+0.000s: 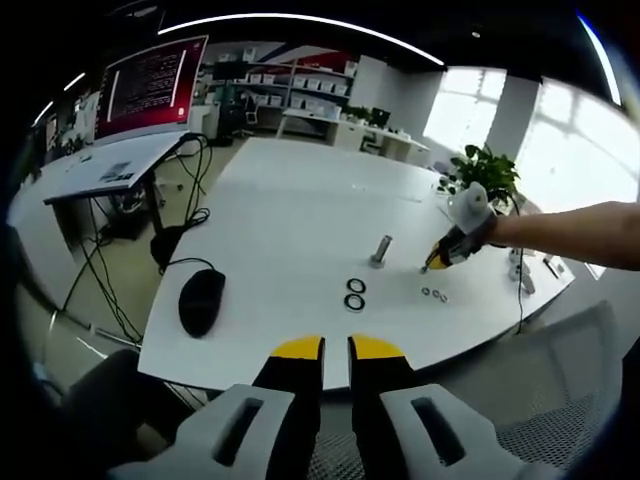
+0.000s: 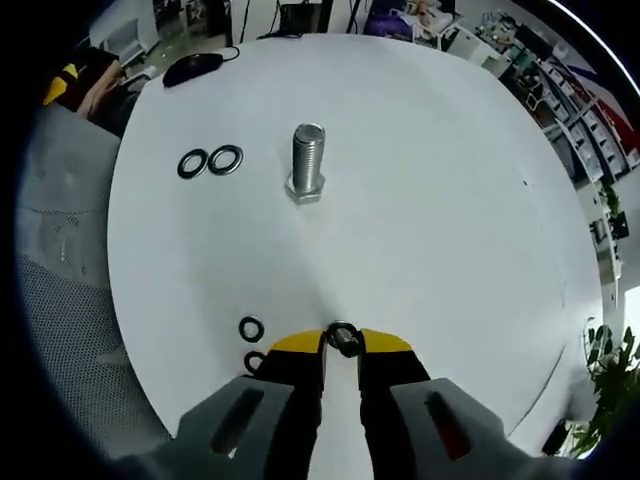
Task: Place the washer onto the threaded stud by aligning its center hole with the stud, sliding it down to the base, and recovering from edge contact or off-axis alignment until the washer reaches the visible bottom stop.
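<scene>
The washer (image 2: 343, 338) sits pinched between the tips of the right claw (image 2: 340, 342), low over the desk (image 2: 420, 200), its ring standing up just above the yellow pads. The jaws are closed on it. The stud (image 2: 308, 160) stands upright on its hex base well ahead of the claw, near the middle of the desk, and its thread is bare: nothing is on it yet.

So the pick looks done, and the main part is left. By my reading the washer has still to be carried over the stud, turned flat so the hole faces the tip, and slid down to the base. It is held on edge now, so the tilt may need correcting before it will thread on; edge contact at the tip is the likely snag.

Two small washers (image 2: 251, 328) lie on the desk just left of the right claw. Two larger dark rings (image 2: 210, 161) lie side by side, touching, left of the stud. In the left gripper view the right claw (image 1: 432, 264) is at the desk beyond the stud (image 1: 381, 250), held by a person's arm.

The left claw (image 1: 337, 347) hangs back off the near edge of the desk (image 1: 300, 200), jaws almost together with a narrow gap, holding nothing. A mouse (image 1: 201, 301) rests at the desk's left edge.
</scene>
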Available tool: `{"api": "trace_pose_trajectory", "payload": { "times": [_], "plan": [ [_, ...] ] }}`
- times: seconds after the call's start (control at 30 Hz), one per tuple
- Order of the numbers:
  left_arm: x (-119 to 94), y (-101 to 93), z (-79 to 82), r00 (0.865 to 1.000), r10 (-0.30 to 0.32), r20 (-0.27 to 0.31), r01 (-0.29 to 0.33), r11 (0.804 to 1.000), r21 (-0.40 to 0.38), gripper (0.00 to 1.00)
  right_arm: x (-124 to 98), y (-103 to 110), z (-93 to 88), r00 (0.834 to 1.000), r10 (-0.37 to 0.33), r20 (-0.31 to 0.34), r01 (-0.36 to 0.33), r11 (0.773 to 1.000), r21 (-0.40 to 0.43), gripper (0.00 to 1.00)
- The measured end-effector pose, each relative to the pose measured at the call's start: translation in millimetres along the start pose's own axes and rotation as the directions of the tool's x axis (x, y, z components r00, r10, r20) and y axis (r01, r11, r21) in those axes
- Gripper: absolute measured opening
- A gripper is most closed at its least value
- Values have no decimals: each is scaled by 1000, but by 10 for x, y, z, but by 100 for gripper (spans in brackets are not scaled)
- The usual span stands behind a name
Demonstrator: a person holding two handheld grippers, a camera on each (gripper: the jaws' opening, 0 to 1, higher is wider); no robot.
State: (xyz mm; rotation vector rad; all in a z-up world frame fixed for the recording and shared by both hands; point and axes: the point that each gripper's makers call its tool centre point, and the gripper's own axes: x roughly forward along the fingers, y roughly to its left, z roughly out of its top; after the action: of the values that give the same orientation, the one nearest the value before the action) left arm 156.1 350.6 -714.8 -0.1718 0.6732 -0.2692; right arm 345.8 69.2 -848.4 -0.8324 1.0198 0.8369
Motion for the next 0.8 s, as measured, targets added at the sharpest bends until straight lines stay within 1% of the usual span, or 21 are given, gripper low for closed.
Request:
{"api": "trace_pose_trajectory", "payload": {
  "times": [0.17, 0.37, 0.6, 0.8],
  "plan": [
    [-2, 4, 3, 1000, 2, 2, -2, 1000, -4, 7, 47, 5, -20, 1000, 10, -9, -10, 1000, -9, 13],
    [-7, 5, 10, 1000, 5, 11, -5, 1000, -10, 7, 79, 108, -99, 998, 43, -37, -44, 999, -26, 13],
    [-7, 6, 11, 1000, 4, 12, -4, 1000, -9, 7, 46, 186, -124, 997, 74, -37, -74, 997, -10, 13],
    [-9, 7, 17, 1000, 5, 17, -4, 1000, -11, 7, 22, 257, -129, 995, 91, -36, -92, 996, -21, 13]
  ]
}}
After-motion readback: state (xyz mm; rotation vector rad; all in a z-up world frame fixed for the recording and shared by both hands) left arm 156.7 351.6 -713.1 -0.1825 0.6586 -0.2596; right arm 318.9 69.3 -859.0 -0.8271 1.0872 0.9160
